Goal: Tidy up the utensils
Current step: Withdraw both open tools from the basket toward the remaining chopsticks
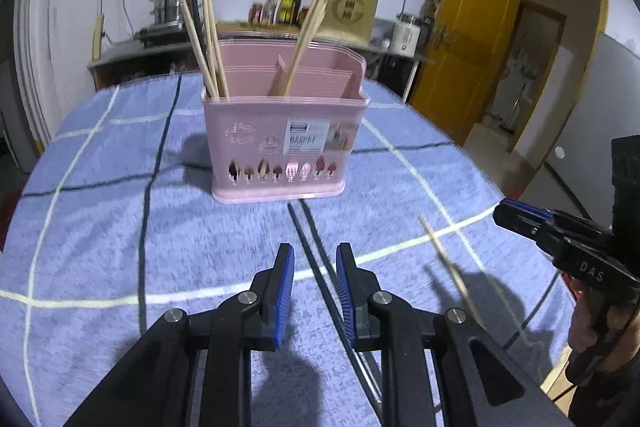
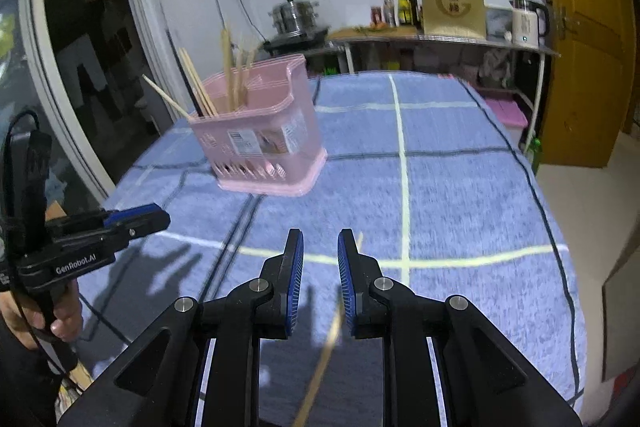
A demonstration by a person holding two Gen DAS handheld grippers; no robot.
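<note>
Chopsticks are being gathered into the pink basket [image 1: 280, 143] standing on the worktop [image 1: 120, 227]. Near the basket, the left gripper [image 1: 315, 291] gapes around a black chopstick pair [image 1: 316, 259]; the right gripper [image 2: 320, 279] gapes around a wooden chopstick [image 2: 320, 367]. Next, probably close and lift. The basket's left and middle compartments already hold wooden sticks.

I see a blue checked tablecloth [image 1: 120, 211] covering the table. Behind it, a counter [image 2: 440, 37] carries a steel steamer pot [image 2: 295, 14], several bottles [image 2: 402, 7], a gold box [image 2: 452, 5] and a white electric kettle [image 2: 527, 23]. A yellow door [image 1: 468, 27] stands open.
</note>
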